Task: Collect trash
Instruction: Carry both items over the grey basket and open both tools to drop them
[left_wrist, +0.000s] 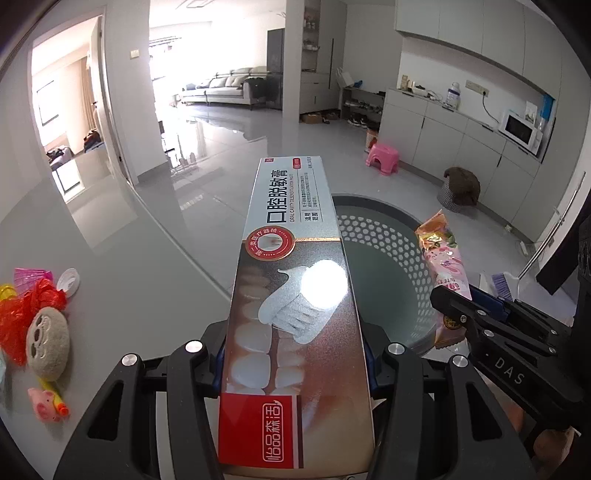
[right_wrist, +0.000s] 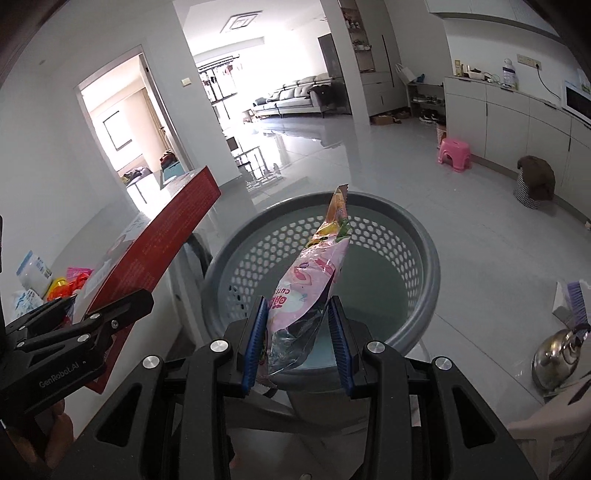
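Toothpaste box (left_wrist: 295, 302) sits clenched in the left gripper (left_wrist: 295, 369), poking out over the near rim of the grey perforated basket (right_wrist: 424, 254). Just beside it, the right gripper (right_wrist: 297, 339) grips a pink snack wrapper (right_wrist: 314, 280), held above the basket's open mouth.

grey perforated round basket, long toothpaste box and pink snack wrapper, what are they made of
Grey perforated round basket: likely moulded plastic, matte, punched holes. Long toothpaste box: glossy printed cardboard, sharp edges, glare. Pink snack wrapper: thin crinkled plastic film, shiny creases.
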